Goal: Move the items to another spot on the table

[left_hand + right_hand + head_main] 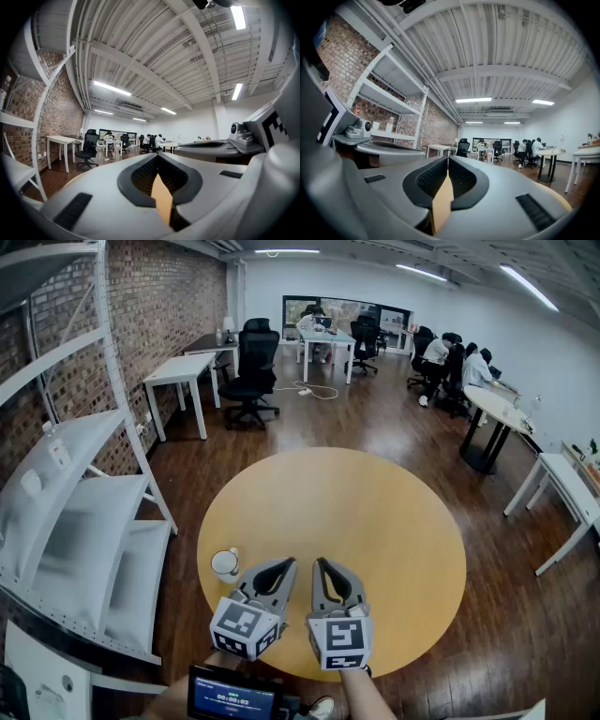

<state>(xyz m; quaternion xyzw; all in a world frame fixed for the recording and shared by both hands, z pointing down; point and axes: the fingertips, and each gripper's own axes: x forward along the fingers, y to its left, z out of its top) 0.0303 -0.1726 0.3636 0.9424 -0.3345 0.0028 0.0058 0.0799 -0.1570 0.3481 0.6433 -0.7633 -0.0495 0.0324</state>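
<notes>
Cup [225, 564], small and white, stands upright near the left edge of the round yellow table [375, 521], just to the left of the left gripper [287, 563] and apart from it. It is the only item visible on the tabletop. Both tools are held level and side by side over the near edge. The left gripper view shows its jaws together at the tips with nothing between them, only the table's yellow showing through the gap behind. The right gripper [322, 563] is the same, jaws closed and empty. The cup looks light and stiff with a smooth wall, so it could slip under a weak pinch. Whether it is paper or ceramic is too small to tell, and so is whether it holds liquid. A sensible hold would be across the body, below the rim, with the left jaws opened first and the cup kept upright.
</notes>
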